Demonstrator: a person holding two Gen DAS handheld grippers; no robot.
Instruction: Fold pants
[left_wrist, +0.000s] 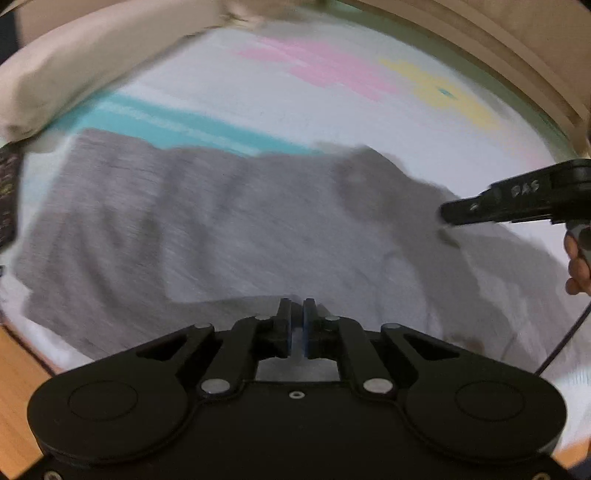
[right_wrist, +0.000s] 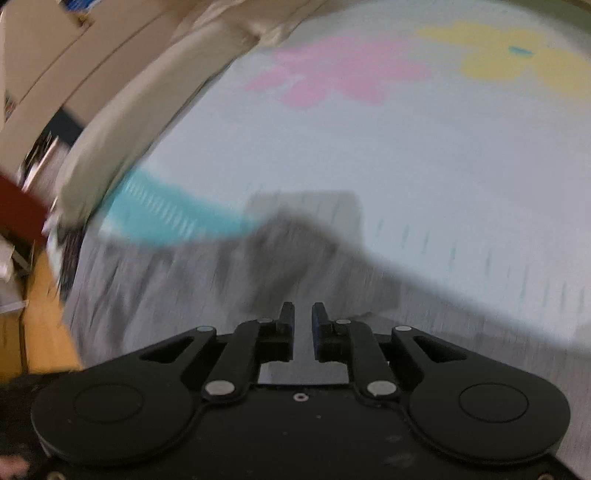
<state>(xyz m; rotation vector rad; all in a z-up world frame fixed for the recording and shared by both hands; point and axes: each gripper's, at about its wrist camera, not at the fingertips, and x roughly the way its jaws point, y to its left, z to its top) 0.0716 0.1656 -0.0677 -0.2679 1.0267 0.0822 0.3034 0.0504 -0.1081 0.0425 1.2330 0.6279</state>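
Note:
Grey pants (left_wrist: 207, 221) lie spread on a white bedsheet with pink, yellow and teal prints (left_wrist: 332, 110); both views are motion-blurred. My left gripper (left_wrist: 297, 306) is nearly closed, and a fold of the grey cloth rises to its fingertips, apparently pinched between them. My right gripper shows in the left wrist view (left_wrist: 448, 216) at the right, its tip on the pants' raised right part. In the right wrist view the right gripper (right_wrist: 303, 310) has a narrow gap between its fingers, and grey pants cloth (right_wrist: 288, 258) is bunched up just ahead; whether it holds cloth is unclear.
A beige pillow or bolster (left_wrist: 74, 70) lies along the far left of the bed. A wooden bed frame (left_wrist: 517, 48) curves along the far right. Wooden floor (right_wrist: 44, 325) and clutter show at the left.

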